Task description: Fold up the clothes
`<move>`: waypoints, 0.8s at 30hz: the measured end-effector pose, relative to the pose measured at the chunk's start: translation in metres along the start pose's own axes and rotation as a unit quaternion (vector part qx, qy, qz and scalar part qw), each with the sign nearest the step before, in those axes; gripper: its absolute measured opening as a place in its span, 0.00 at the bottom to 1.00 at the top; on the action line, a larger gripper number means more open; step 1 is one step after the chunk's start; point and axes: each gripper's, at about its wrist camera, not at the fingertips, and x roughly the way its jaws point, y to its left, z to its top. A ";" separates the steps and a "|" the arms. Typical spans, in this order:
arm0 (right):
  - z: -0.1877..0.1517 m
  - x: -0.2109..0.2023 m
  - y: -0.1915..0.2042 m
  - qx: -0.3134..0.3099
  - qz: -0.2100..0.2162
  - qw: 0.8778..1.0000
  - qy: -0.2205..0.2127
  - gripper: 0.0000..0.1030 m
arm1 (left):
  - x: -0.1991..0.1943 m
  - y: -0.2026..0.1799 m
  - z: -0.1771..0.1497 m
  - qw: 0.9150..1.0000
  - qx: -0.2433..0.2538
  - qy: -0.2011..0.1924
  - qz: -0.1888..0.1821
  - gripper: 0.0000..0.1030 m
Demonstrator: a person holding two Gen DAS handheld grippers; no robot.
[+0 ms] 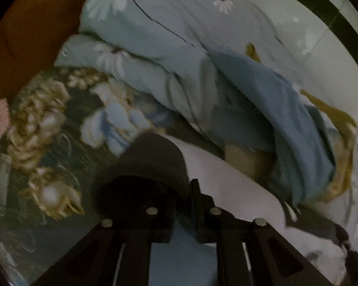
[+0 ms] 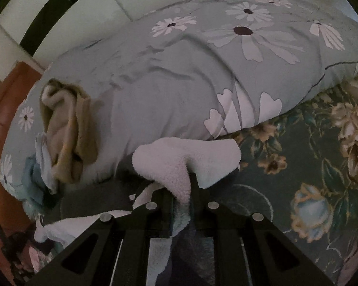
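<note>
1. Fleece (image 2: 186,157) sits pinched between the fingers of our right tool (image 2: 182,190); its white, fluffy fold bulges just ahead of the tips and a strip runs back between them toward the camera.
2. We see our left tool (image 1: 182,190) with a narrow gap between its fingers; dark cloth (image 1: 152,162) humps over the left finger and a white garment (image 1: 238,190) lies just right of the tips. Whether the pads press on cloth we cannot tell.
3. Ahead of the right tool lies a grey-green duvet (image 2: 179,76) printed with white daisies, bunched up high.
4. Left of the right tool, a tan cloth (image 2: 69,128) rests crumpled on the duvet, with light blue fabric just below it.
5. Ahead and right of the left tool, a blue garment (image 1: 269,109) drapes down off the duvet.
6. Under both tools spreads the bed, covered by a dark floral sheet (image 2: 298,157).
</note>
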 end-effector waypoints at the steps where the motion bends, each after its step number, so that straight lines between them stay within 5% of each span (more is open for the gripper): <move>1: -0.001 -0.004 0.001 -0.001 0.004 1.000 -0.001 0.15 | -0.002 0.000 -0.006 1.000 -0.003 0.010 -0.014 0.43; 2: -0.003 -0.008 0.001 -0.002 0.010 1.000 -0.003 0.24 | -0.005 0.001 -0.012 1.000 -0.007 0.016 -0.026 0.57; 3: -0.005 -0.013 0.003 -0.004 0.018 1.000 -0.006 0.40 | -0.008 0.002 -0.022 0.999 -0.011 0.020 -0.039 0.60; 5: -0.012 -0.027 0.005 -0.017 0.036 0.999 -0.015 0.57 | -0.013 0.004 -0.039 0.998 0.001 0.029 -0.064 0.61; 12: -0.066 -0.072 0.001 -0.071 0.063 0.995 -0.029 0.57 | -0.013 0.016 -0.138 0.989 0.039 0.096 -0.105 0.62; 18: -0.123 -0.055 -0.023 -0.097 0.057 0.993 0.042 0.57 | 0.010 0.022 -0.203 0.980 0.008 0.157 -0.124 0.62; 24: -0.151 -0.032 -0.033 -0.104 0.079 0.987 0.094 0.57 | 0.026 0.006 -0.230 0.971 -0.007 0.186 -0.147 0.62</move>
